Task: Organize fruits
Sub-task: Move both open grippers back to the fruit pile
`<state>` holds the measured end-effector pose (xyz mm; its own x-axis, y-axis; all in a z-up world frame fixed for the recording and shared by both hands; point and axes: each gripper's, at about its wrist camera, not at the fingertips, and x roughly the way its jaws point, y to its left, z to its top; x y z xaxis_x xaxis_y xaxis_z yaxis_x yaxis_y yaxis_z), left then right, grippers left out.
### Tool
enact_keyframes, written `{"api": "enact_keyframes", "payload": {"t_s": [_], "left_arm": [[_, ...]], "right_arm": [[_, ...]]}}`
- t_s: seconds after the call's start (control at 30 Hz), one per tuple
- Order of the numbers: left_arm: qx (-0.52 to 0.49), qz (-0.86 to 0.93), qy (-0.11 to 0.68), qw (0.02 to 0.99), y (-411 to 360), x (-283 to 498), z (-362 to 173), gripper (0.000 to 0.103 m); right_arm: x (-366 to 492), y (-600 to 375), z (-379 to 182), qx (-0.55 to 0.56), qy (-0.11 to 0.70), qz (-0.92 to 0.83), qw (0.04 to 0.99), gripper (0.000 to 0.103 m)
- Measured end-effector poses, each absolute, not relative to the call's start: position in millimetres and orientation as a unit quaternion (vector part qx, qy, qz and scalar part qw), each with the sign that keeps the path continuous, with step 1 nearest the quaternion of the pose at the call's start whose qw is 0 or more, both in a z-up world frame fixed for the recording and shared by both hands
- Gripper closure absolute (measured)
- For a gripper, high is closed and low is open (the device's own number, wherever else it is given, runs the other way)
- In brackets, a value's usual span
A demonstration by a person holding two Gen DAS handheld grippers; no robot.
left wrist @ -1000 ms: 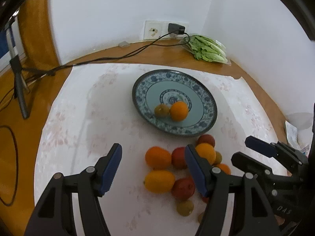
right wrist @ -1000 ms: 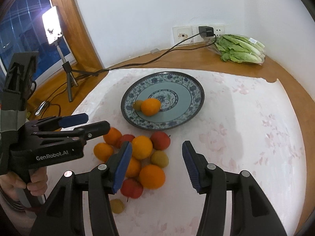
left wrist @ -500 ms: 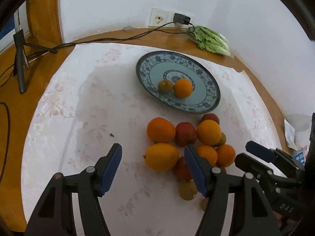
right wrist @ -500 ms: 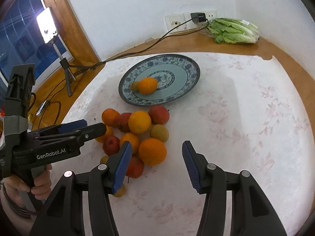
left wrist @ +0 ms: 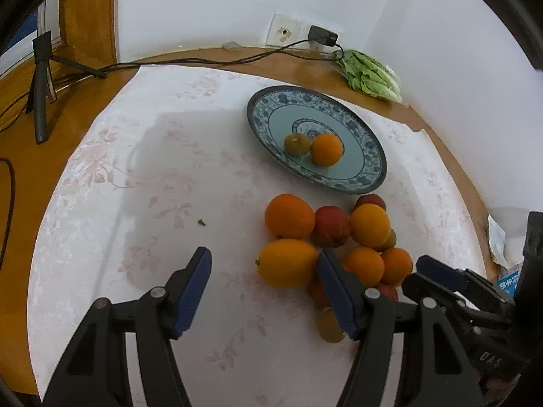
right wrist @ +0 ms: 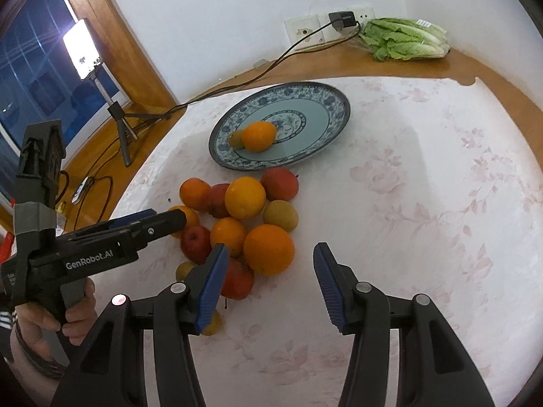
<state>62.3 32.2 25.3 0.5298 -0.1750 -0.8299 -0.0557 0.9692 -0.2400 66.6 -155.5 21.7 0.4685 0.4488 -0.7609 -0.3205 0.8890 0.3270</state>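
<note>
A blue-patterned plate [left wrist: 368, 156] [right wrist: 336, 115] holds an orange [left wrist: 326, 149] [right wrist: 259, 136] and a small greenish fruit [left wrist: 296, 143]. In front of it a pile of several oranges and red apples [left wrist: 332, 234] [right wrist: 237, 217] lies on the white cloth. My left gripper [left wrist: 264, 281] is open and empty, just before a yellow-orange fruit [left wrist: 287, 263]. My right gripper [right wrist: 268, 279] is open and empty, just before a large orange [right wrist: 268, 249]. The left gripper also shows in the right wrist view [right wrist: 142, 222], at the pile's left side.
Bagged lettuce [left wrist: 370, 74] [right wrist: 404, 39] lies at the back by a wall socket with a plugged cable [left wrist: 319, 35]. A small tripod [left wrist: 40, 84] and lamp [right wrist: 81, 52] stand at the left on the wooden ledge. A floral cloth [right wrist: 424, 186] covers the table.
Both grippers have drawn back toward me and tilted down over the fruit pile; the pile now sits closer in both views. Both stay open and empty.
</note>
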Motion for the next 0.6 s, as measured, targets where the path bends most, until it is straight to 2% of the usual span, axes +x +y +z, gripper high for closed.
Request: {"api": "enact_keyframes", "payload": {"t_s": [0.2, 0.33, 0.47, 0.53, 0.6], "left_arm": [[-0.122, -0.037, 0.477, 0.869, 28.3, 64.5, 21.9, 0.036], [-0.148, -0.051, 0.476, 0.865, 31.3, 63.9, 19.9, 0.047], [-0.167, -0.065, 0.473, 0.863, 33.0, 61.4, 19.0, 0.052], [-0.18, -0.071, 0.473, 0.859, 35.0, 60.9, 18.0, 0.059], [-0.19, -0.078, 0.475, 0.856, 36.2, 60.3, 18.0, 0.063]], "right_arm": [[66.9, -152.0, 15.3, 0.071, 0.469, 0.229, 0.85, 0.05], [66.9, -153.0, 14.6, 0.074, 0.466, 0.228, 0.852, 0.05], [67.6, -153.5, 12.7, 0.085, 0.467, 0.233, 0.849, 0.051], [67.5, -152.1, 12.4, 0.087, 0.467, 0.237, 0.848, 0.052], [67.1, -150.4, 12.8, 0.086, 0.466, 0.241, 0.847, 0.054]]}}
